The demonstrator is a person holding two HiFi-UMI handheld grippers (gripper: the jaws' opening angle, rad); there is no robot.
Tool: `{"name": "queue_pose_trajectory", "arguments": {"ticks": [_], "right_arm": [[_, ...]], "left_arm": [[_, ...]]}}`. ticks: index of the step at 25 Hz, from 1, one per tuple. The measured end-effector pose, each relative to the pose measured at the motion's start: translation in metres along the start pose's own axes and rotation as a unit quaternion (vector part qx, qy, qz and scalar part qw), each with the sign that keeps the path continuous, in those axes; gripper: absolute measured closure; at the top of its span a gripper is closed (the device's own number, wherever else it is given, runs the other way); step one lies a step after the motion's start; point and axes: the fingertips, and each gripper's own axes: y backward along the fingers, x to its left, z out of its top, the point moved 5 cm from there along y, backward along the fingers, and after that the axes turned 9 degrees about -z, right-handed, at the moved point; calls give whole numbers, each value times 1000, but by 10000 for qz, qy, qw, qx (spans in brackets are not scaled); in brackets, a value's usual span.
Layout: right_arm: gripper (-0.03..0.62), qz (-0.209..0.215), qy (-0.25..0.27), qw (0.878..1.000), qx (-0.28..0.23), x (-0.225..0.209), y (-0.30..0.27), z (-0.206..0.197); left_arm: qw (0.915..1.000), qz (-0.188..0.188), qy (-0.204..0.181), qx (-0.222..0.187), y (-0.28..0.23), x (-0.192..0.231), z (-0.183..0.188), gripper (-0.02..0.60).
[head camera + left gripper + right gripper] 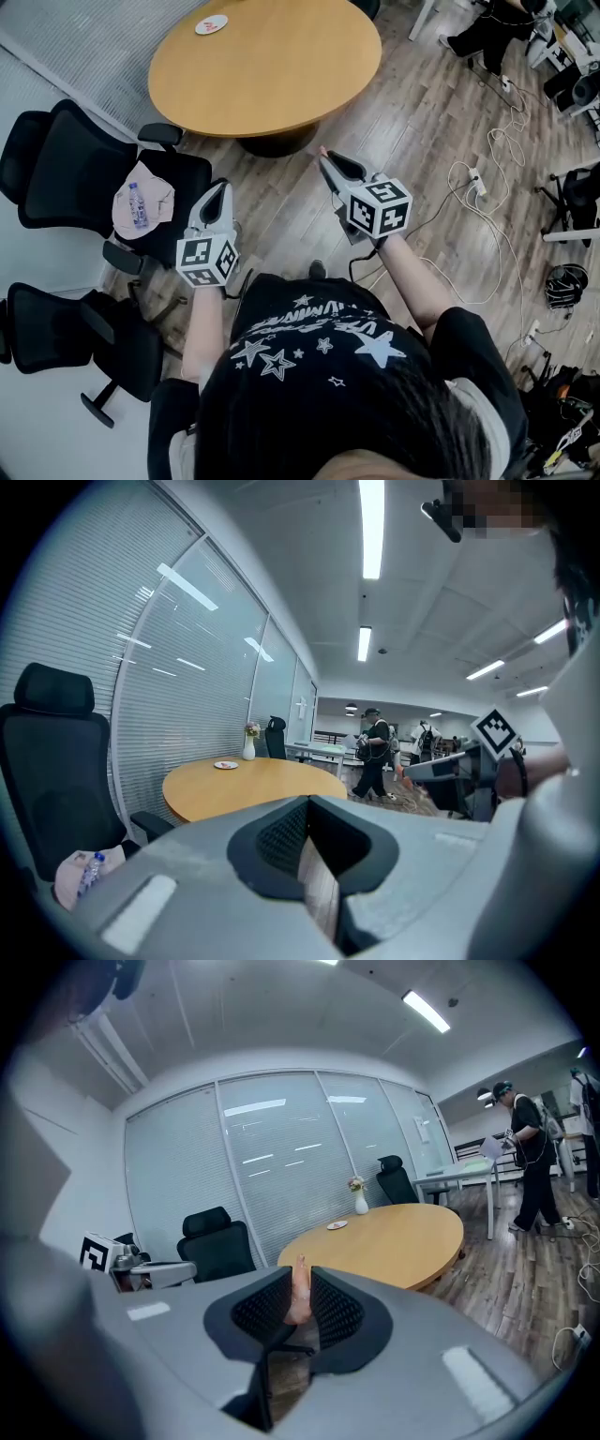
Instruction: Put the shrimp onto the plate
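Note:
A pink shrimp [299,1296] stands upright between the pads of my right gripper [300,1275], which is shut on it. In the head view its tip [322,151] pokes out of the right gripper [328,161] over the wood floor, short of the round wooden table [272,66]. A small white plate [211,24] lies at the table's far edge; the gripper views show the plate [337,1225] [225,765] beside a flower vase [360,1202]. My left gripper [221,190] is held level to the left, its jaws [307,803] shut on nothing.
Two black office chairs [75,169] [66,337] stand on my left, one bearing a cloth and a water bottle [139,204]. Cables [487,187] trail over the floor at the right. A person [530,1152] walks past desks beyond the table.

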Motion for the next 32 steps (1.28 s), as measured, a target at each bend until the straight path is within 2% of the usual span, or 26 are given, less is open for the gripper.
{"name": "queue_pose_trajectory", "arguments": {"ticks": [4,13,21,32], "right_arm": [[528,125,-210,9997,58,-10,-4,2],[528,194,-204,9993,229,-5,-41,-3],[528,-136,-145,9995,246,-9,-100,20],[528,-352,-126,9989,268,15,-228,57]], "left_arm": [[9999,89,-59,-65,-6,-2,10,578],[9992,274,275,-52,-13,31,-5,578],[9989,180,417,-153,-50,103,8,578],[9987,-88,484,-111,-103,218,32,578]]}}
